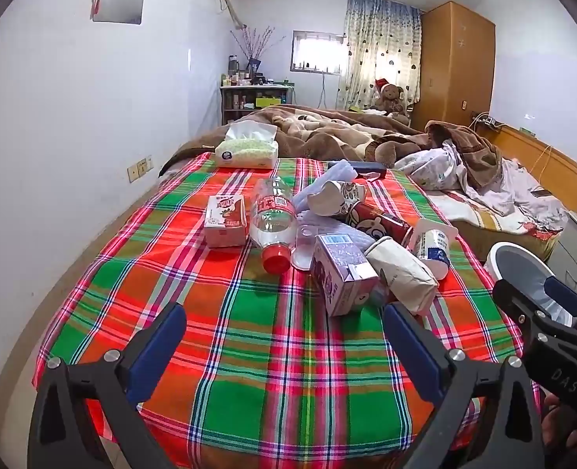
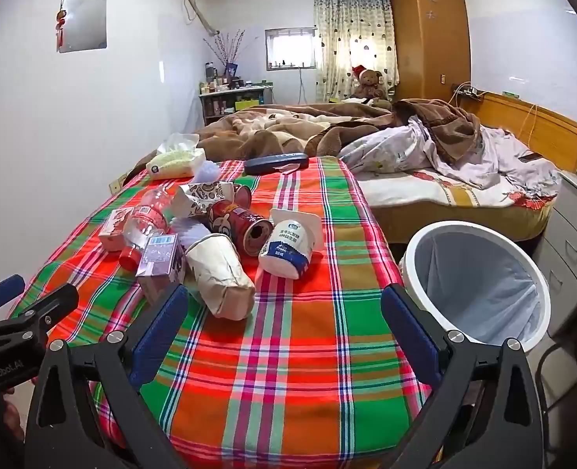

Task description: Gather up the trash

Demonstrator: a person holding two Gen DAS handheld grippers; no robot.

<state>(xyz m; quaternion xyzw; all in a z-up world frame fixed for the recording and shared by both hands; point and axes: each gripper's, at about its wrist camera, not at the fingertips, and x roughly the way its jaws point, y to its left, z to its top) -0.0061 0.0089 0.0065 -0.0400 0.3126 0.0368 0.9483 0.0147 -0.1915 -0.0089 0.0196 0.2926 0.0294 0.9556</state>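
A heap of trash lies on the plaid cloth [image 1: 272, 336]: a clear bottle with a red cap [image 1: 271, 221], a red-white carton [image 1: 225, 219], a purple carton [image 1: 341, 279], a crushed white paper cup [image 1: 401, 273], a red can [image 1: 380, 224], a white yogurt cup [image 1: 434, 246] and a patterned cup [image 1: 337, 195]. My left gripper [image 1: 284, 348] is open and empty, short of the purple carton. My right gripper [image 2: 284, 328] is open and empty, near the crushed cup [image 2: 220, 273] and the yogurt cup [image 2: 290, 244]. A white lined bin [image 2: 474, 281] stands right of the table.
A tissue pack [image 1: 247, 146] and a dark case [image 2: 276, 163] lie at the cloth's far edge. Beyond is a bed with a brown blanket [image 2: 288, 125]. Grey drawers [image 2: 573, 234] stand right of the bin. A white wall runs along the left.
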